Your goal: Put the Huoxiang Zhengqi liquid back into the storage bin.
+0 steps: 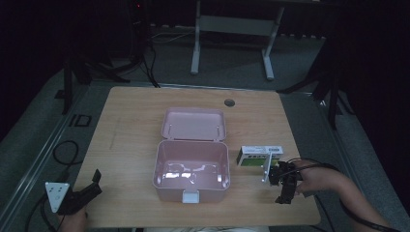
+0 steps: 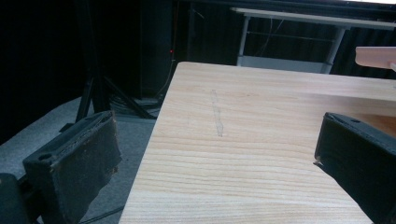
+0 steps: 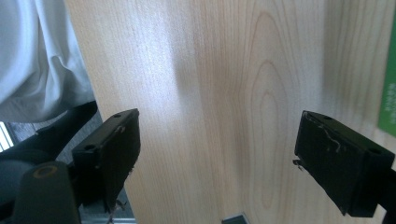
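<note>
Carton [image 1: 259, 155], green and white, lies right of centre beside the open pink box [image 1: 191, 176], just above the right gripper [image 1: 279, 181]. Both grippers gape wide, empty; left gripper [image 1: 92, 186] sits lower left.

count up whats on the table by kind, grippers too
pink storage box, open with its lid up: 1
green and white carton, lying flat right of the box: 1
handheld grippers, left gripper and right gripper, both with jaws apart and nothing between them: 2
total: 4
</note>
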Available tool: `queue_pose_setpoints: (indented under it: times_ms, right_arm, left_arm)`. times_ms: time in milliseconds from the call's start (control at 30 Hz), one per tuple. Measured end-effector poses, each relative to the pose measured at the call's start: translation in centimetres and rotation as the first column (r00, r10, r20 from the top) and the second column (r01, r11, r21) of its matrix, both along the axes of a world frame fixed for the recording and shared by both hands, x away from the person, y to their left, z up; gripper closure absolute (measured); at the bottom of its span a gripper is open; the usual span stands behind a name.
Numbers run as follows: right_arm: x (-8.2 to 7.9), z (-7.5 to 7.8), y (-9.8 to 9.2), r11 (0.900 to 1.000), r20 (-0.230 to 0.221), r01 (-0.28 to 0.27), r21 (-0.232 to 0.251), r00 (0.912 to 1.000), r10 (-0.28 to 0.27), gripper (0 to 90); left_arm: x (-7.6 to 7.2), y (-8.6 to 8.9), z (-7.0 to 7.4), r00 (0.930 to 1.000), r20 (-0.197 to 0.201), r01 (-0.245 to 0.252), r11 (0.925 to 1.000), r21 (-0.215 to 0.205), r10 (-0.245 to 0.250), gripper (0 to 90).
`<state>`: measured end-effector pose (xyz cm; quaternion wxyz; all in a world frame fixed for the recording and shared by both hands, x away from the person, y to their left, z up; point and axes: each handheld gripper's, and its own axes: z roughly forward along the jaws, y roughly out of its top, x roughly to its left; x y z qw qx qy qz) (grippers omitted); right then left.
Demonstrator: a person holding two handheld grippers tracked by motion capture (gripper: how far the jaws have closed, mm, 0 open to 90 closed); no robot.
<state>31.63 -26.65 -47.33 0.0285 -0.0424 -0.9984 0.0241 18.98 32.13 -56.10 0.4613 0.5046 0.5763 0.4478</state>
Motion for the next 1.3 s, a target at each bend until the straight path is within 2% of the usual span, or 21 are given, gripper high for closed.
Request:
queue_pose_setpoints:
  times_ms: [200, 367, 400, 533, 600, 667, 733, 833, 900, 1000, 1300]
  right_arm:
    - [0.1, 1.1, 0.8, 0.999, 0.047, -0.037, -0.007, 0.9982, 0.037, 16.1]
    - [0.4, 2.5, 1.3, 0.998, 0.058, -0.056, -0.001, 0.9968, 0.056, 18.7]
    - [0.6, 2.9, 1.4, 0.998, 0.066, -0.055, 0.004, 0.9963, 0.055, 21.9]
    - [1.5, 4.3, 1.5, 0.998, 0.074, -0.059, 0.034, 0.9957, 0.056, 22.3]
    - [1.9, 4.9, 1.6, 0.997, 0.101, -0.063, 0.034, 0.9931, 0.06, 24.7]
    - [2.4, 5.5, 1.6, 0.997, 0.099, -0.062, 0.043, 0.9935, 0.057, 25.5]
    - [2.9, 6.0, 1.6, 0.997, 0.11, -0.065, 0.047, 0.9922, 0.059, 30.0]
    - [3.6, 6.4, 1.6, 0.997, 0.114, -0.057, 0.047, 0.9922, 0.051, 31.7]
    - [4.0, 6.7, 1.6, 0.997, 0.133, -0.062, 0.049, 0.9896, 0.055, 32.4]
    - [5.0, 7.0, 1.7, 0.998, 0.14, -0.041, 0.049, 0.9896, 0.033, 32.5]
    - [7.4, 7.3, 2.0, 0.999, 0.15, -0.036, 0.041, 0.9882, 0.029, 36.5]
  left_arm:
    - [0.0, 0.0, 0.0, 1.0, -0.001, 0.001, 1.0, 0.0, -0.001, 0.2]
    - [0.0, 0.0, 0.0, 1.0, 0.0, 0.001, 1.0, 0.0, -0.001, 0.2]
    - [0.0, 0.0, 0.0, 1.0, 0.0, 0.001, 1.0, -0.001, -0.001, 0.2]
    - [0.0, 0.0, 0.0, 1.0, 0.0, 0.002, 1.0, -0.001, -0.002, 0.2]
    - [0.0, 0.0, 0.0, 1.0, 0.0, 0.001, 1.0, -0.001, -0.001, 0.2]
    - [0.0, 0.0, 0.0, 1.0, 0.0, 0.002, 1.0, -0.001, -0.002, 0.2]
    - [0.0, 0.0, 0.0, 1.0, 0.0, 0.002, 1.0, -0.001, -0.002, 0.2]
    - [0.0, 0.0, 0.0, 1.0, 0.0, 0.002, 1.0, -0.002, -0.002, 0.2]
    - [0.0, 0.0, 0.0, 1.0, -0.001, 0.003, 1.0, 0.0, -0.003, 0.2]
    - [0.0, 0.0, 0.0, 1.0, 0.0, 0.004, 1.0, 0.001, -0.004, 0.2]
    - [0.0, 0.0, 0.0, 1.0, 0.0, 0.004, 1.0, 0.001, -0.004, 0.2]
